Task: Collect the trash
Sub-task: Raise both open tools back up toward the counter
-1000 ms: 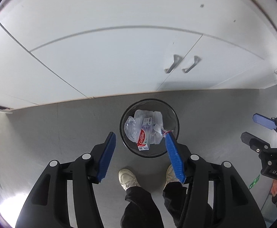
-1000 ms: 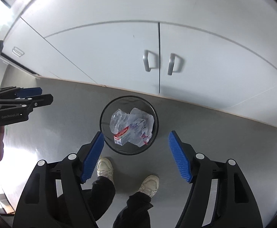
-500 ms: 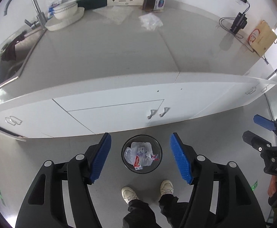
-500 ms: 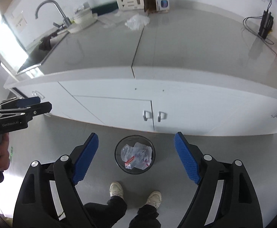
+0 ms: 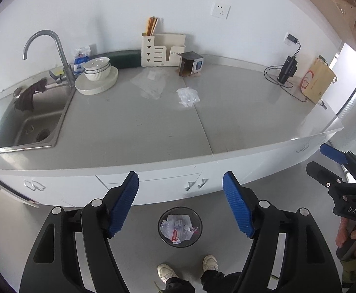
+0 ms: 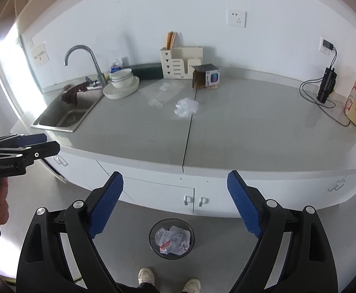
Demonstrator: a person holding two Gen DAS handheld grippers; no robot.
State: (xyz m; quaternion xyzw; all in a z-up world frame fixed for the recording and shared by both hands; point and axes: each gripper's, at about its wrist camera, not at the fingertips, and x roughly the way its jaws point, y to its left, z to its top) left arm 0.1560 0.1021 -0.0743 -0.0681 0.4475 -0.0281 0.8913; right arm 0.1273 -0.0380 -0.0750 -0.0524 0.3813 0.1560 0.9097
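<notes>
On the grey counter (image 5: 134, 131) lie a crumpled clear plastic wad (image 5: 188, 96) (image 6: 186, 107), a flat clear plastic sheet (image 5: 151, 83) (image 6: 163, 92) and an open dark carton (image 5: 191, 67) (image 6: 206, 75). A black mesh waste bin (image 5: 178, 244) (image 6: 172, 256) stands on the floor before the cabinets, holding plastic wrappers and a toothpaste box. My left gripper (image 5: 180, 180) (image 6: 24, 144) hangs above and in front of the counter's edge, jaws opening, nothing between them. My right gripper (image 6: 175, 178) (image 5: 324, 158) is level with it to the right, jaws also opening and empty.
A steel sink (image 5: 29, 122) with a tap and a dark cloth is at the left, stacked bowls on a plate (image 5: 97, 75) beside it. A cream organiser (image 5: 163, 51), a black charger with cable (image 5: 286, 70) and a brown paper bag (image 5: 318, 83) line the back. The person's shoes (image 5: 187, 266) stand by the bin.
Both grippers rose from just above the bin to above counter height and tilted up, bringing the countertop into view. Both pairs of jaws spread wider.
</notes>
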